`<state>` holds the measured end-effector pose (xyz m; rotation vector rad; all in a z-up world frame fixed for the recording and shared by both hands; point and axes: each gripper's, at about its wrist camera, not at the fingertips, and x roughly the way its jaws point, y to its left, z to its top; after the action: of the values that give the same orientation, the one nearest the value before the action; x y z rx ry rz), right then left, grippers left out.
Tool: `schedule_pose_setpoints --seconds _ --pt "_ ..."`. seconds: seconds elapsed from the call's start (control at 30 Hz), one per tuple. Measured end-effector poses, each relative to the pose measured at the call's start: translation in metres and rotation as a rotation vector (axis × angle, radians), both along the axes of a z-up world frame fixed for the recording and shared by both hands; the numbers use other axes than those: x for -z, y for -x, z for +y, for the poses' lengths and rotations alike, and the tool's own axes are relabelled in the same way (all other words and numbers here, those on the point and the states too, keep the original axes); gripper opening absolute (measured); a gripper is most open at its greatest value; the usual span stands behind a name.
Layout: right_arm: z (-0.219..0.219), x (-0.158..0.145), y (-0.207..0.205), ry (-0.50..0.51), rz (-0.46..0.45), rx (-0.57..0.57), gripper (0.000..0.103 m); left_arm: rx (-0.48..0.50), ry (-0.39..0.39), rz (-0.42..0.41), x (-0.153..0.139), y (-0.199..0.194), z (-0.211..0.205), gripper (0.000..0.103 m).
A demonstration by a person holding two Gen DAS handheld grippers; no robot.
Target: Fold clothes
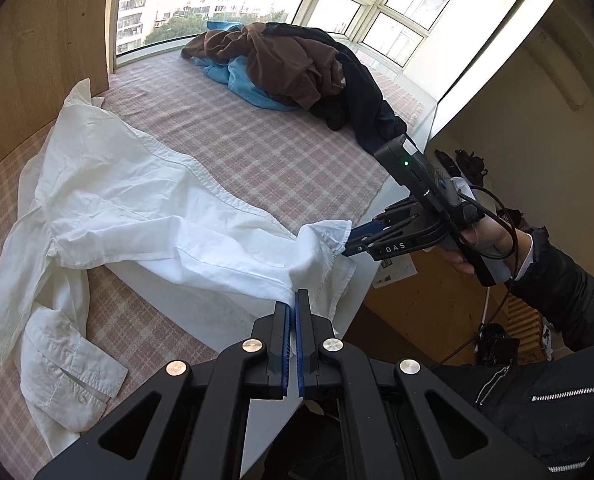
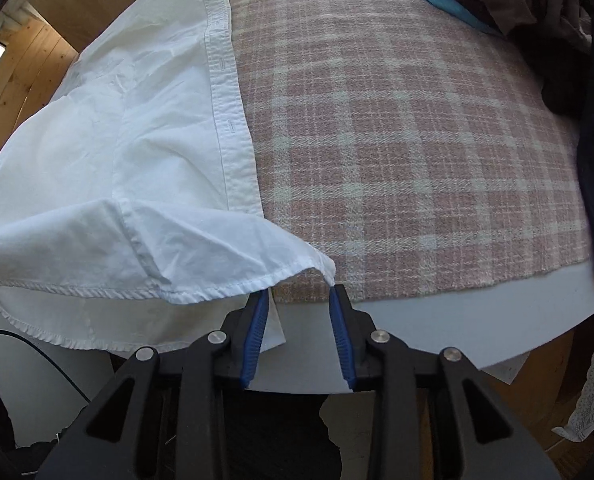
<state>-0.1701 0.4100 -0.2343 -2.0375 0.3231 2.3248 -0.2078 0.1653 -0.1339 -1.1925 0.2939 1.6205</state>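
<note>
1. On the bed (image 1: 257,152), covered by a pink plaid blanket, the white shirt (image 1: 109,192) lies spread along the 9 o'clock side of the left wrist view, next to a wooden wall panel (image 1: 37,40). Its hem end reaches the near edge of the bed and partly overhangs it.
2. Left hand-held gripper (image 1: 295,320): jaws narrow, closed on a hem corner of the white shirt; cloth shows between the blue pads.
3. Right hand-held gripper (image 2: 299,304): jaws parted. The other hem corner (image 2: 325,268) hangs just at the tip of one finger and is not pinched; the grip appears let go.
4. Progress, as judged: early. The white shirt is laid out and roughly flattened, front placket (image 2: 227,92) visible with buttonholes. No fold of the body is visible. One sleeve (image 1: 69,364) lies crumpled toward 7 o'clock and needs straightening or tucking.
5. Remaining: the folds on this shirt, then the pile of clothes (image 1: 297,68) at 12 o'clock by the window (image 1: 217,4), brown, blue and dark pieces, all unfolded.
6. Orientation: long axis runs from 10 o'clock (upper end) to 5 o'clock (hem) in the left wrist view. Hem points toward the person; collar not clearly made out.
</note>
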Motion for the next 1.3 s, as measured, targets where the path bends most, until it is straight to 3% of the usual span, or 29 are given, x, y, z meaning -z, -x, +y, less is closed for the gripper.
schedule_pose_setpoints --seconds 0.3,0.43,0.7,0.77,0.8,0.83,0.93,1.03,1.13,1.23,1.27,1.3 --pt "-0.01 -0.016 -0.031 0.04 0.017 -0.262 0.032 -0.076 0.015 0.042 -0.028 0.007 0.008 0.002" --pt "-0.015 -0.012 -0.046 -0.003 0.022 -0.358 0.032 -0.091 0.024 0.06 -0.037 0.006 0.015 0.002" --pt "-0.01 0.004 -0.03 -0.014 0.042 -0.423 0.03 -0.118 0.052 0.077 -0.041 0.004 0.02 0.002" --pt "-0.008 0.005 -0.026 -0.007 0.043 -0.431 0.016 -0.134 0.057 0.076 -0.041 0.004 0.018 0.002" --pt "-0.006 0.004 -0.023 0.003 0.043 -0.432 0.003 -0.138 0.056 0.075 -0.041 0.005 0.017 0.002" --pt "-0.005 0.003 -0.021 0.009 0.044 -0.434 0.003 -0.143 0.055 0.073 -0.042 0.005 0.017 0.002" --pt "-0.001 -0.015 -0.017 -0.106 0.065 -0.463 0.003 -0.152 0.048 0.081 -0.045 0.004 0.015 0.002" --pt "0.01 -0.061 -0.011 -0.184 0.125 -0.472 0.002 -0.161 0.02 0.078 -0.046 0.002 0.013 0.002" --pt "0.007 -0.094 -0.017 -0.167 0.172 -0.466 0.002 -0.163 0.008 0.062 -0.039 0.0 0.013 0.002" --pt "-0.002 -0.084 0.002 -0.307 0.15 -0.484 0.002 -0.153 0.02 0.015 -0.015 -0.003 0.018 0.002" --pt "0.003 -0.065 0.021 -0.321 0.119 -0.479 0.002 -0.15 0.032 0.004 -0.006 -0.006 0.02 0.002" --pt "0.008 -0.065 0.015 -0.319 0.099 -0.472 0.003 -0.145 0.039 -0.01 0.003 -0.011 0.021 0.002"
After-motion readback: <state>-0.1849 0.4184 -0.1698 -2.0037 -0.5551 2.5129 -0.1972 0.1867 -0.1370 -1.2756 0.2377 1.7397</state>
